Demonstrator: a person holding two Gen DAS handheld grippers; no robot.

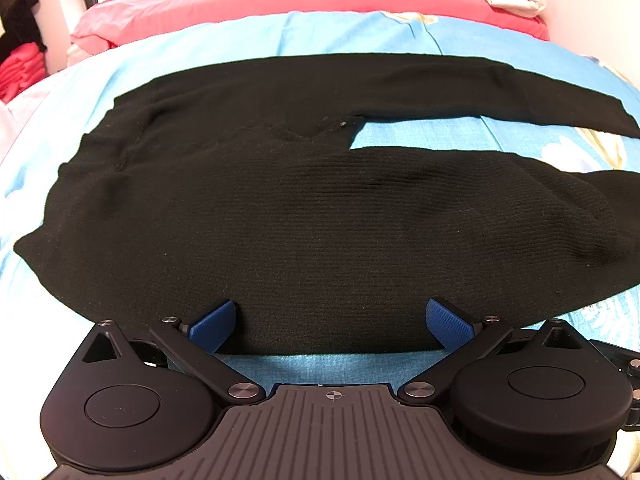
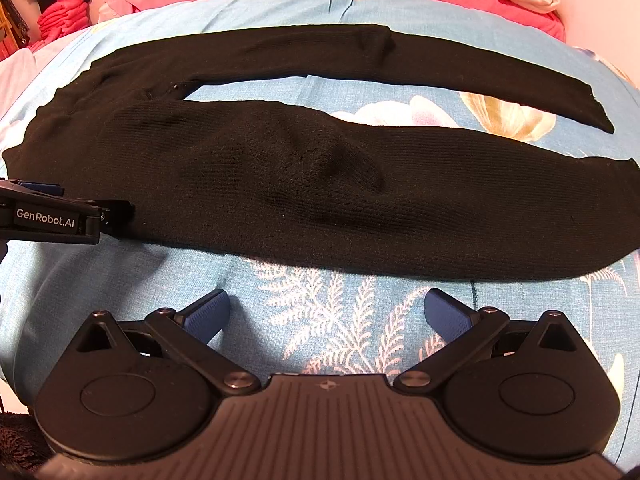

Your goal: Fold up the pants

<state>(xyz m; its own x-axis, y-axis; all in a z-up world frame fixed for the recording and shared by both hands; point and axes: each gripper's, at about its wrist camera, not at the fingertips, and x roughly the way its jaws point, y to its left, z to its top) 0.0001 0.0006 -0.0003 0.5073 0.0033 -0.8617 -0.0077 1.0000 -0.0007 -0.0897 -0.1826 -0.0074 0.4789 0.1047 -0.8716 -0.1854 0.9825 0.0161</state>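
Pants (image 1: 280,216) flat on blue sheet (image 1: 340,32), near leg's edge between left gripper (image 1: 330,322) fingers, spread wide. Right gripper (image 2: 326,312), equally wide, just short of that edge. Pinch the near edge at both spots, lift evenly, lay onto the far leg.

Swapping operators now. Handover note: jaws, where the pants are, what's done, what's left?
Left gripper: jaws open, straddling the near edge of the black pants near the waist end; not closed on fabric.
Right gripper: jaws open, over bare blue floral sheet, short of the near leg.
Pants lie flat on the sheet, waist to the left, both legs spread apart to the right, far leg separate.
Done: laid out. No fold yet.
Left: grip the near edge, fold one leg onto the other, then fold lengthwise.
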